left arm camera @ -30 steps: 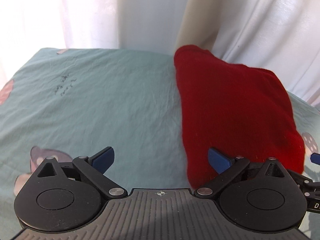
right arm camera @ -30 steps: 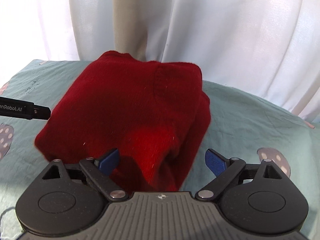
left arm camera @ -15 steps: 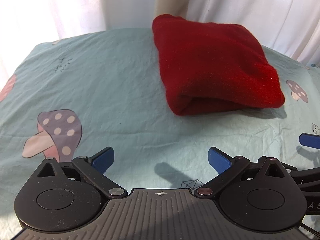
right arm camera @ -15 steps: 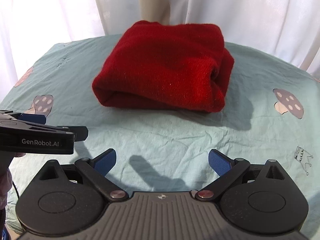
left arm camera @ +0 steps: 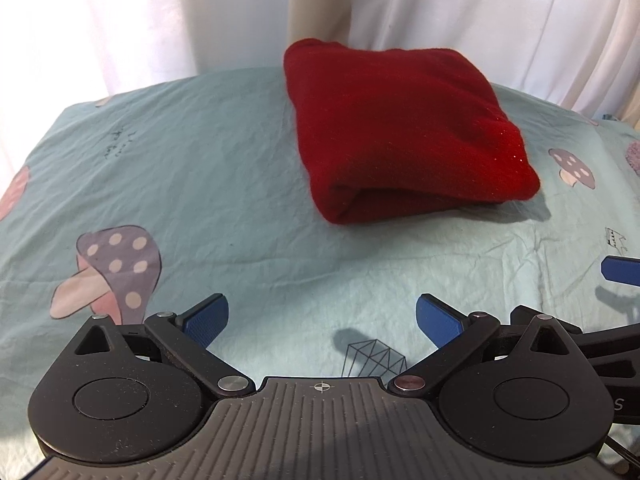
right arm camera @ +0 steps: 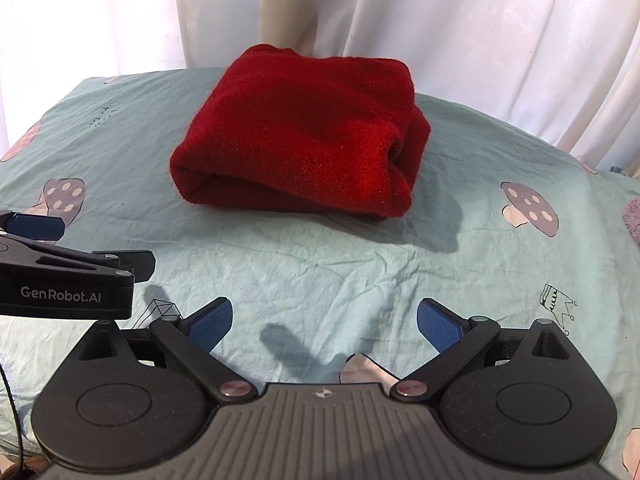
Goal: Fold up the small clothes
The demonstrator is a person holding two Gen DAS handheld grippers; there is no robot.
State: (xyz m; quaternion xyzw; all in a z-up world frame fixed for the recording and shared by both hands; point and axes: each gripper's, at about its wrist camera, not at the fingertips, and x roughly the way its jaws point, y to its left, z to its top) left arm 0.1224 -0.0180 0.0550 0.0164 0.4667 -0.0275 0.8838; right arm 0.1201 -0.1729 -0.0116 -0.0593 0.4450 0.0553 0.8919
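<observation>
A red knit garment [left arm camera: 404,128] lies folded into a thick bundle on the far middle of the light blue mushroom-print sheet [left arm camera: 200,184]; it also shows in the right wrist view [right arm camera: 308,136]. My left gripper [left arm camera: 322,320] is open and empty, hovering over the sheet well in front of the bundle. My right gripper [right arm camera: 324,320] is open and empty, also in front of the bundle. The left gripper's body shows at the left of the right wrist view [right arm camera: 68,272]. A blue fingertip of the right gripper shows at the right edge of the left wrist view [left arm camera: 622,272].
White curtains [right arm camera: 480,40] hang close behind the far edge of the sheet. A beige vertical strip [right arm camera: 288,4] stands behind the bundle. The sheet [right arm camera: 480,248] is wrinkled and printed with mushrooms, a crown and a diamond. A purple patch [right arm camera: 634,224] sits at the right edge.
Both grippers have pulled back from the red bundle, which they were right at one second ago. The bundle now lies free on the sheet, farther ahead of both.
</observation>
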